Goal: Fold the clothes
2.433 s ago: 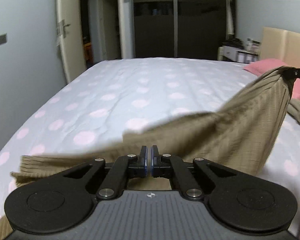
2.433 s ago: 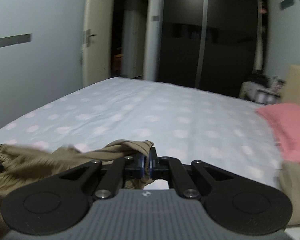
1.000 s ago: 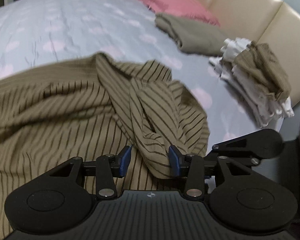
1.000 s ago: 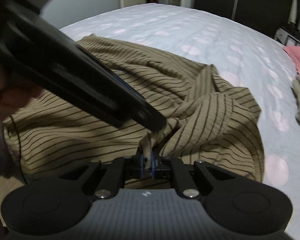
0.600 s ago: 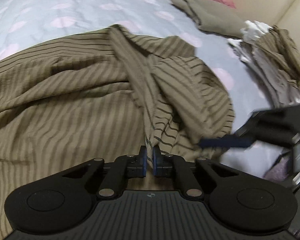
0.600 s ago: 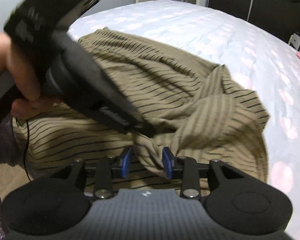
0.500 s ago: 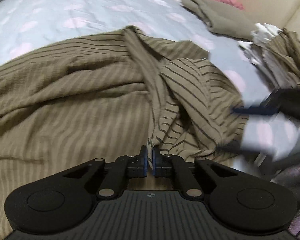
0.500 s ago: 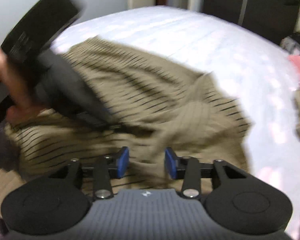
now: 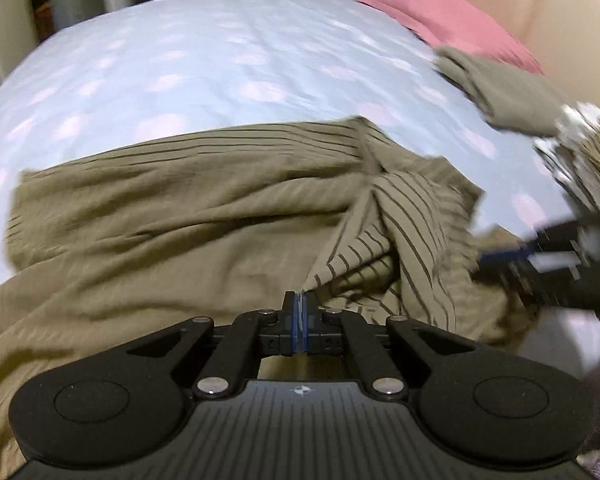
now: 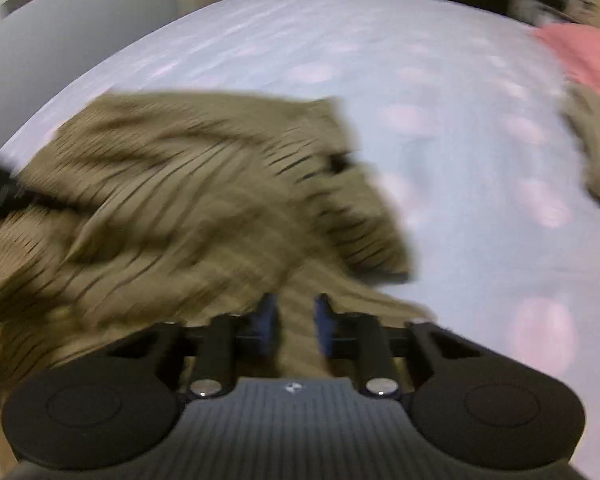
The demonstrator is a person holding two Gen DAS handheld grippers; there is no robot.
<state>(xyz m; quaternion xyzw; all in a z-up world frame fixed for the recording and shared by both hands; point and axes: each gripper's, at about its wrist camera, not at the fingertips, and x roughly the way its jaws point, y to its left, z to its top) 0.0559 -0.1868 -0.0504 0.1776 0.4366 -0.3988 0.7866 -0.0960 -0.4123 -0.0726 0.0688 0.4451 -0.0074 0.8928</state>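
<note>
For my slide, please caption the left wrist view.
Left gripper pinches the striped shirt on the bed.

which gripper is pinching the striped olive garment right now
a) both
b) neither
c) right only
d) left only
d) In the left wrist view the left gripper has its fingers shut on a fold of the striped olive garment, while in the right wrist view the right gripper has its fingers spread apart with a gap over the cloth, gripping nothing.

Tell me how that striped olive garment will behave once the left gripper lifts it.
Likely floppy: the striped garment already bunches into soft folds at the left gripper. Probably light, since thin cloth drapes flat on the bed. It should sag and swing rather than hold shape.
</note>
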